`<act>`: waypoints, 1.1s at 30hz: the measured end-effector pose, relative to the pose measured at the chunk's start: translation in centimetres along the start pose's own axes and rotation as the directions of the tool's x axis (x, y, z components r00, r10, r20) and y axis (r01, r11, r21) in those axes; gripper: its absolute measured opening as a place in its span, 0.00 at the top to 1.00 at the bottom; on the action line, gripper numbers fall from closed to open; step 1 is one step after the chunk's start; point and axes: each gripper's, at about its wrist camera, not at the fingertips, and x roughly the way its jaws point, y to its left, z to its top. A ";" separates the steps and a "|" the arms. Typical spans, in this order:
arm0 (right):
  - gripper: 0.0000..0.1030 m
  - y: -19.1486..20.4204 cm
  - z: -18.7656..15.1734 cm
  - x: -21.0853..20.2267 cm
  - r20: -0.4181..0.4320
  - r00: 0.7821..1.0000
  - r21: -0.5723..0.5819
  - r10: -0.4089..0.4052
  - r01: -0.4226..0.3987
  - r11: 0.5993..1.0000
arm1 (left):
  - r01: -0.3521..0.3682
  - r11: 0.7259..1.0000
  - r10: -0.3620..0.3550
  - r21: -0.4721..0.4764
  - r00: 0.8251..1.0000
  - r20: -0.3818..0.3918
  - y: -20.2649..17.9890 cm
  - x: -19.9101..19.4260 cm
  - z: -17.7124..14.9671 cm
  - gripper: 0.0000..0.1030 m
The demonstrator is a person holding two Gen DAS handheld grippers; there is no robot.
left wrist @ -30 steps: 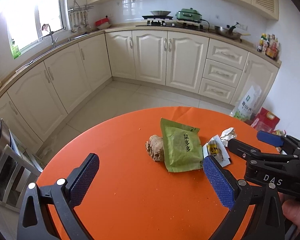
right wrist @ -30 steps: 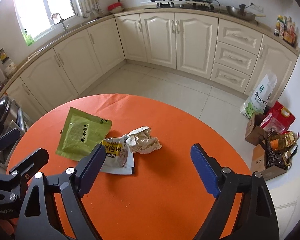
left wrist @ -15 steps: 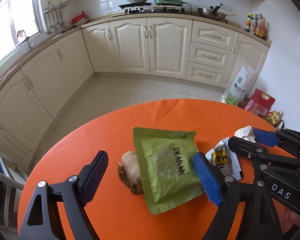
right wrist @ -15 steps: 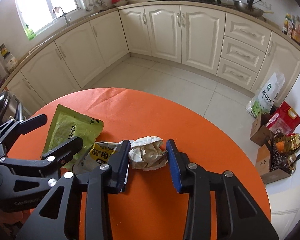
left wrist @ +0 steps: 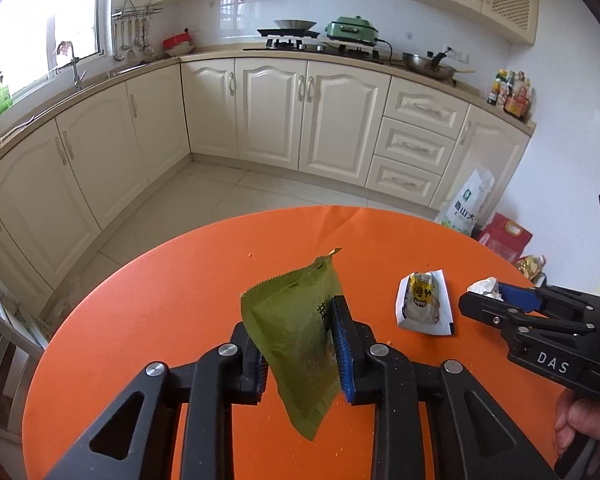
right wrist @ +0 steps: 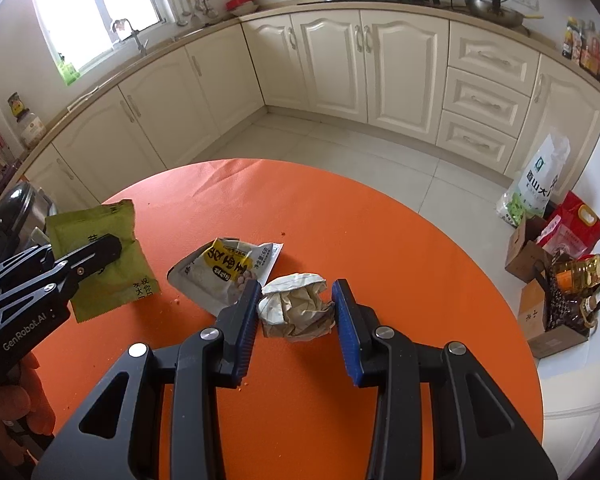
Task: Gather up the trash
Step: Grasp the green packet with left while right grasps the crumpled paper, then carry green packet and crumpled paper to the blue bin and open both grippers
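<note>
My left gripper (left wrist: 300, 344) is shut on a green snack packet (left wrist: 300, 332) and holds it above the round orange table (left wrist: 180, 300); the packet also shows in the right wrist view (right wrist: 100, 264). My right gripper (right wrist: 296, 320) is shut on a crumpled ball of white paper (right wrist: 296, 308), which also shows in the left wrist view (left wrist: 485, 287). A white and yellow wrapper (right wrist: 224, 272) lies on the table between the two grippers, also in the left wrist view (left wrist: 422, 304). The brown lump seen earlier is hidden.
Cream kitchen cabinets (left wrist: 312, 116) line the far walls. Bags, boxes and oil bottles (right wrist: 560, 264) stand on the floor to the table's right. A dark appliance (right wrist: 8, 216) stands at the left. Crumbs dot the table.
My left gripper closed on the green packet and lifted it off the table. My right gripper stays closed around the crumpled paper.
</note>
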 end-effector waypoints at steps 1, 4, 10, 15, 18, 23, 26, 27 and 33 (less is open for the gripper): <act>0.64 0.1 -0.2 -0.2 -0.002 1.000 0.002 0.004 -0.004 1.000 | -0.003 1.000 0.003 -0.005 1.000 0.003 0.1 -0.5 -0.5 0.79; 0.64 0.6 -0.8 -0.8 -0.002 1.000 -0.004 0.015 -0.015 1.000 | -0.017 0.999 0.017 -0.034 1.000 0.007 0.7 -1.7 -1.8 0.86; 0.64 1.6 -2.5 -2.3 -0.010 0.999 -0.020 0.041 -0.041 0.999 | -0.032 0.998 0.034 -0.049 0.998 0.046 0.8 -6.3 -5.8 0.92; 0.65 2.7 -4.5 -3.7 -0.019 0.998 -0.034 0.056 -0.057 0.998 | -0.030 0.997 0.033 -0.064 0.999 0.041 -0.8 -11.0 -10.7 0.92; 0.65 2.9 -5.7 -4.8 -0.024 0.998 -0.029 0.062 -0.063 0.998 | -0.012 0.997 0.015 -0.078 0.999 0.034 -1.3 -12.8 -12.0 0.92; 0.66 3.2 -7.7 -7.1 -0.016 0.998 -0.028 0.062 -0.063 0.998 | 0.016 0.998 -0.012 -0.066 0.998 0.057 -2.4 -16.7 -12.9 0.92; 0.66 3.4 -8.9 -8.6 -0.007 0.998 -0.036 0.057 -0.057 0.998 | 0.036 0.998 -0.031 -0.060 0.996 0.078 -3.3 -18.8 -13.4 0.92; 0.66 3.3 -9.2 -9.2 -0.002 0.998 -0.035 0.058 -0.058 0.998 | 0.037 0.998 -0.032 -0.056 0.996 0.086 -3.6 -19.4 -13.6 0.92; 0.66 3.2 -11.0 -13.7 0.052 0.997 -0.023 0.059 -0.058 0.998 | 0.061 0.997 -0.055 -0.042 0.989 0.134 -6.0 -24.4 -15.9 0.92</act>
